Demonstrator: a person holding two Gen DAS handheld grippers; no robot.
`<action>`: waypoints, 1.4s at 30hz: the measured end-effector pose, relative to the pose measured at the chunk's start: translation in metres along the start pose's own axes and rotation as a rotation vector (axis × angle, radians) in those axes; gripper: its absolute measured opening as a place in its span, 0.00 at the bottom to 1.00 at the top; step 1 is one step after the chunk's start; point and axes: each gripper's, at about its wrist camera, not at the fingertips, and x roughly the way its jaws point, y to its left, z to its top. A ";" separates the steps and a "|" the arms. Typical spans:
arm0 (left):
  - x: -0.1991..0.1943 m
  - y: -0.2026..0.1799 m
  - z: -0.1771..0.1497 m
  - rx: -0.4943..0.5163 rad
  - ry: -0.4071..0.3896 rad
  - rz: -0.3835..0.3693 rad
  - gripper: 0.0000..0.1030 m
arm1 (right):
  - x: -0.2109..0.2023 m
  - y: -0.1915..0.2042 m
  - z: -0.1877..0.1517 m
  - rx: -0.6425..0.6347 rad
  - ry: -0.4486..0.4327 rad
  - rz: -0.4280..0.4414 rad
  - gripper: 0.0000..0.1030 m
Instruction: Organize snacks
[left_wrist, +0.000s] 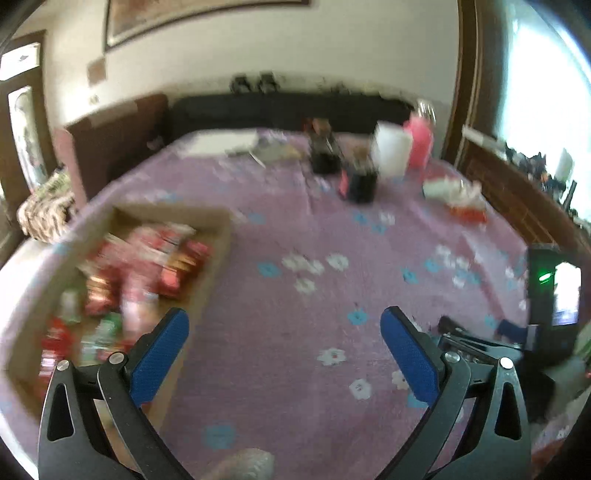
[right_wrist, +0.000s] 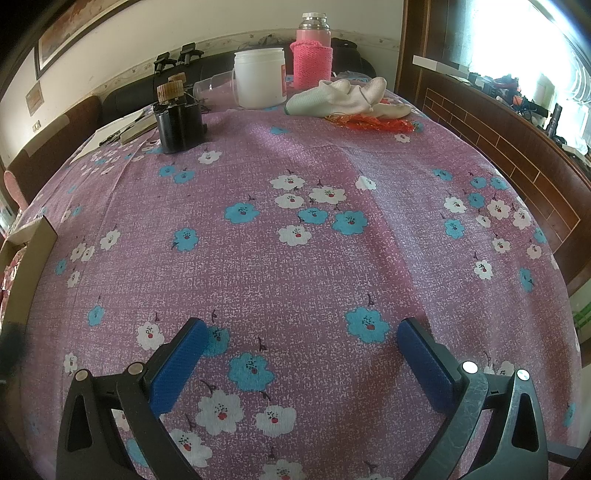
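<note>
With your left gripper (left_wrist: 284, 328) and right gripper (right_wrist: 301, 341) both wide open and empty, the snacks (left_wrist: 140, 273) fill the cardboard box (left_wrist: 218, 258) at the table's left edge; a blurred, hurried left reach could clip its wall.

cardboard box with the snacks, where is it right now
In the left wrist view the cardboard box sits on the floral tablecloth at the table's left side, just ahead-left of the open left gripper; only its corner shows in the right wrist view.
</note>
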 end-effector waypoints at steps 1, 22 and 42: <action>-0.010 0.009 0.001 -0.014 -0.016 0.004 1.00 | 0.000 0.001 0.000 0.000 0.000 0.000 1.00; -0.039 0.139 -0.015 -0.253 -0.003 0.212 1.00 | 0.000 0.001 0.000 0.000 0.000 0.000 1.00; -0.024 0.153 -0.020 -0.277 0.090 0.197 1.00 | 0.000 0.002 0.000 0.000 0.000 0.000 1.00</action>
